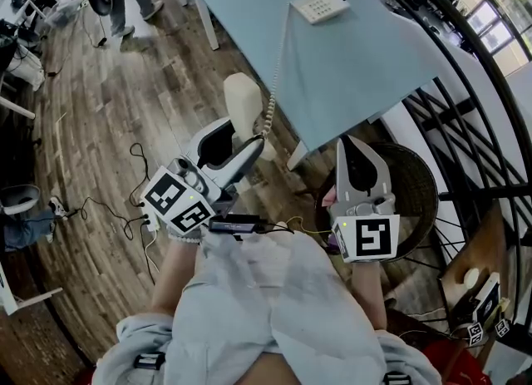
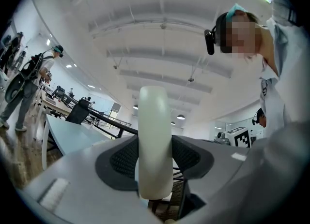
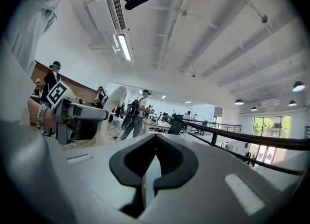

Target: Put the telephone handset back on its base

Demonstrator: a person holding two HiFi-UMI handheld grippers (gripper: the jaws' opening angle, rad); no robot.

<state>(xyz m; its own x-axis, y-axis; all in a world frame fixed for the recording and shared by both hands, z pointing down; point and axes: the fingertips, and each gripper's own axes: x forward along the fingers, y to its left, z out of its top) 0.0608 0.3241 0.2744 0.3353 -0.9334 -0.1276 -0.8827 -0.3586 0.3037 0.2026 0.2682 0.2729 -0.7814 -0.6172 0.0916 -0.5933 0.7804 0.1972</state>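
Off the table (image 1: 357, 67) edge, left tongs (image 1: 239, 135) grip handset (image 1: 243, 102); base (image 1: 320, 5) well apart.

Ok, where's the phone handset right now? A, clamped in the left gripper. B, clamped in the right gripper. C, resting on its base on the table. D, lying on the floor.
A: the left gripper has its jaws closed on the white handset, while the base sits alone on the table.
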